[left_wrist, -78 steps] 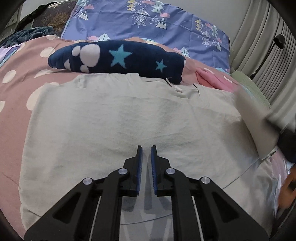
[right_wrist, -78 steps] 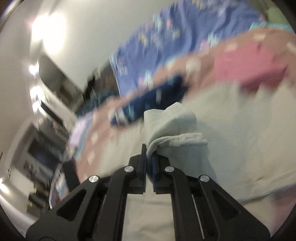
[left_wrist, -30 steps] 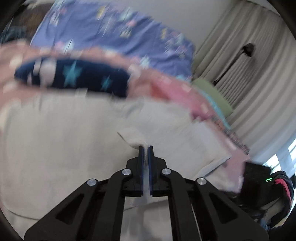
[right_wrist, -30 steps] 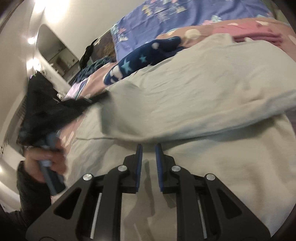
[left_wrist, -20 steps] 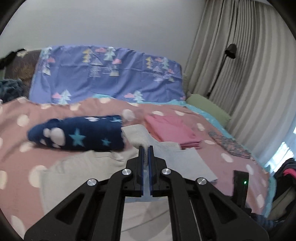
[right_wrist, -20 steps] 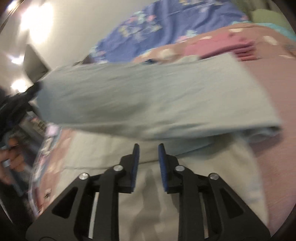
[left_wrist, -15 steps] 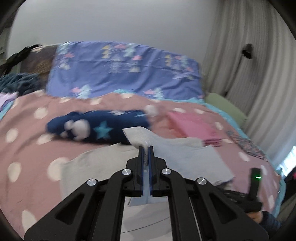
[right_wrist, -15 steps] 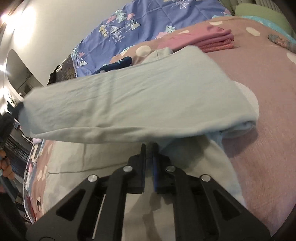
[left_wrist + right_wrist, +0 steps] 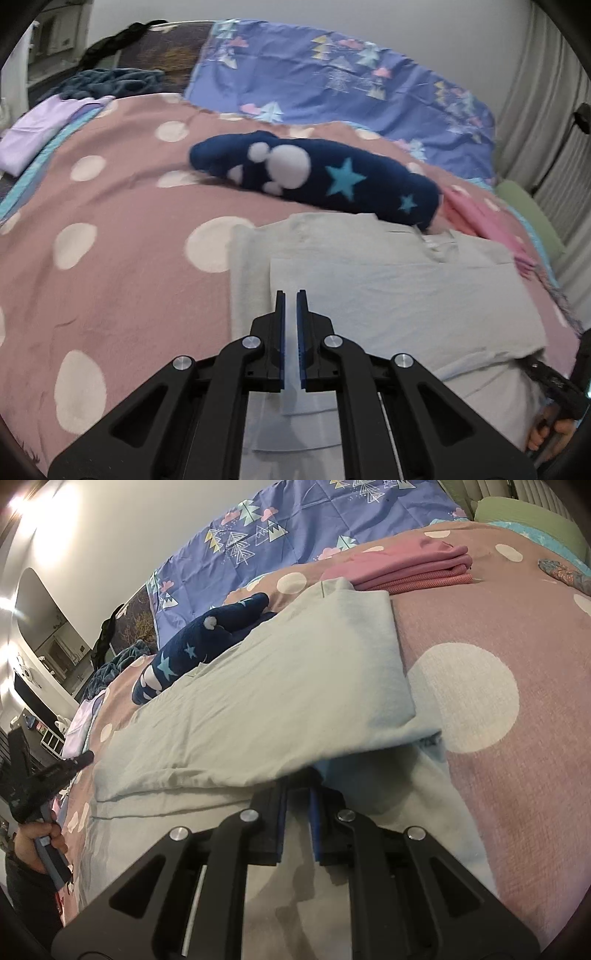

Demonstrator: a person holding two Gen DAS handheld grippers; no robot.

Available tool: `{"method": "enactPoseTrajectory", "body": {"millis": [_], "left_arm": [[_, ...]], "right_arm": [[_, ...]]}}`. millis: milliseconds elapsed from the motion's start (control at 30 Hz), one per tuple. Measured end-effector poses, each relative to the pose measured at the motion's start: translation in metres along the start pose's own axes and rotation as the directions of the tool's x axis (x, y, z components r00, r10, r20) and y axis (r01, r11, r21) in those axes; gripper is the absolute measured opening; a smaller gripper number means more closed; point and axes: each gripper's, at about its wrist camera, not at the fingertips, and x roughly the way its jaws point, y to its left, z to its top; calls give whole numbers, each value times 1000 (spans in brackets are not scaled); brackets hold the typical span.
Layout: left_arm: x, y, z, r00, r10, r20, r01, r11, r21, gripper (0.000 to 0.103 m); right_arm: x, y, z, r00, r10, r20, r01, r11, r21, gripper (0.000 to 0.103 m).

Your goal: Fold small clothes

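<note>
folded grey garment (image 9: pixel 399 295) lies on dotted bedspread (image 9: pixel 110 229).

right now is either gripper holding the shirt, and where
Left gripper: cannot tell; jaws nearly shut over the folded edge of the shirt. Right gripper: nothing seen held; jaws have just been opening, tips under the fold.
</note>
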Motion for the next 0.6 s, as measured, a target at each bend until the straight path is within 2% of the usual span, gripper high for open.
{"method": "enactPoseTrajectory", "body": {"millis": [100, 167, 233, 267, 300, 333, 433, 500, 600], "left_arm": [[-14, -8, -5, 998, -49, 49, 49, 999, -3, 14], [-17, -22, -11, 994, -94, 58, 91, 995, 42, 20], [0, -37, -24, 996, -84, -16, 86, 991, 102, 25], [18, -40, -34, 994, -64, -87, 73, 991, 112, 25], [33, -40, -42, 989, -51, -137, 66, 992, 109, 27], [36, -39, -48, 994, -52, -98, 63, 991, 116, 27], [30, -31, -45, 991, -83, -107, 90, 994, 65, 27], [29, -30, -46, 991, -91, -99, 97, 993, 63, 27], [26, -29, -47, 992, -84, -96, 91, 993, 72, 27]], "right_arm": [[0, 0, 0, 1000, -1, 0, 1, 1000, -2, 11], [-1, 0, 0, 1000, -5, 0, 5, 1000, -4, 11], [-2, 3, 1, 1000, -18, 4, 18, 1000, -11, 11], [-3, 5, 2, 1000, -26, 13, 26, 1000, -10, 11], [-4, 6, 2, 999, -32, 22, 32, 999, -10, 7], [-8, 5, 3, 997, -65, 46, 65, 998, 2, 1], [-27, -19, 3, 966, -228, 122, 208, 965, 158, 0], [-27, -32, 5, 980, -174, 95, 153, 969, 196, 0], [-36, -17, 0, 978, -184, 95, 174, 979, 102, 2]]}}
